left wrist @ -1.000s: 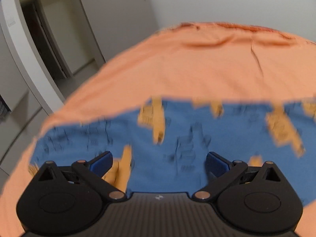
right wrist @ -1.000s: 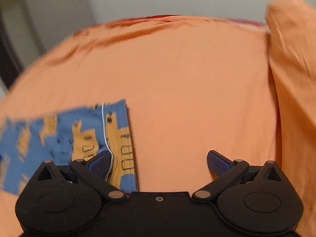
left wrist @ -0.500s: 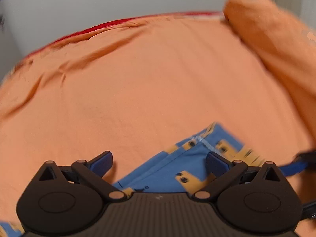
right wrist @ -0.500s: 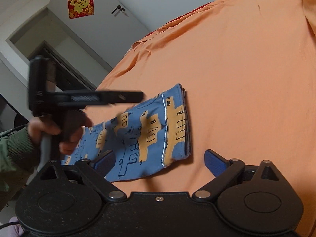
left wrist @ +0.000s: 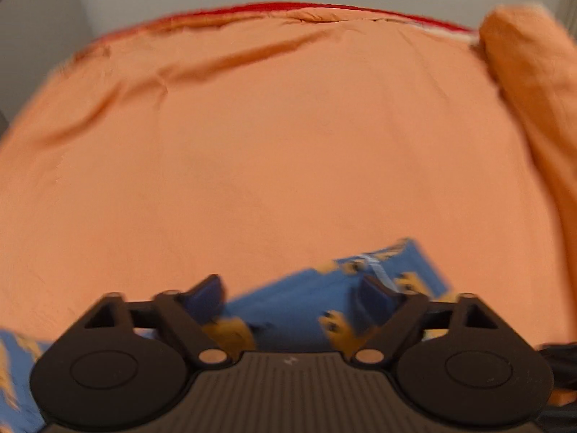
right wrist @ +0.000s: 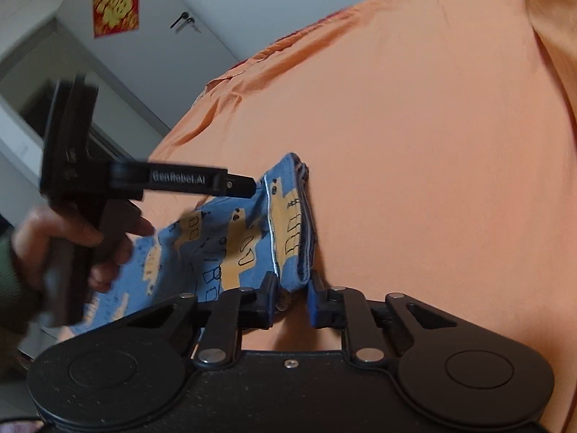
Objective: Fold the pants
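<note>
The blue pants (right wrist: pixel 230 241) with a yellow print lie folded on the orange bed sheet (right wrist: pixel 414 144). My right gripper (right wrist: pixel 292 297) has its jaws nearly closed around the near corner of the pants' folded edge. My left gripper (left wrist: pixel 292 292) is open and hovers over the pants (left wrist: pixel 313 299); one blue pad (left wrist: pixel 375 294) is above the white-stitched seam. In the right wrist view the left gripper (right wrist: pixel 241 186) is held by a hand (right wrist: pixel 72 241) with its tip at the far corner of the folded edge.
An orange pillow or rolled duvet (left wrist: pixel 533 83) lies along the bed's right side. The wall stands behind the bed's red far edge (left wrist: pixel 288 9). A door with a red decoration (right wrist: pixel 115 7) and a doorway are at the left.
My right gripper closed from wide open onto the near corner of the pants. My left gripper swung from the pants' middle to the folded edge, staying open.
</note>
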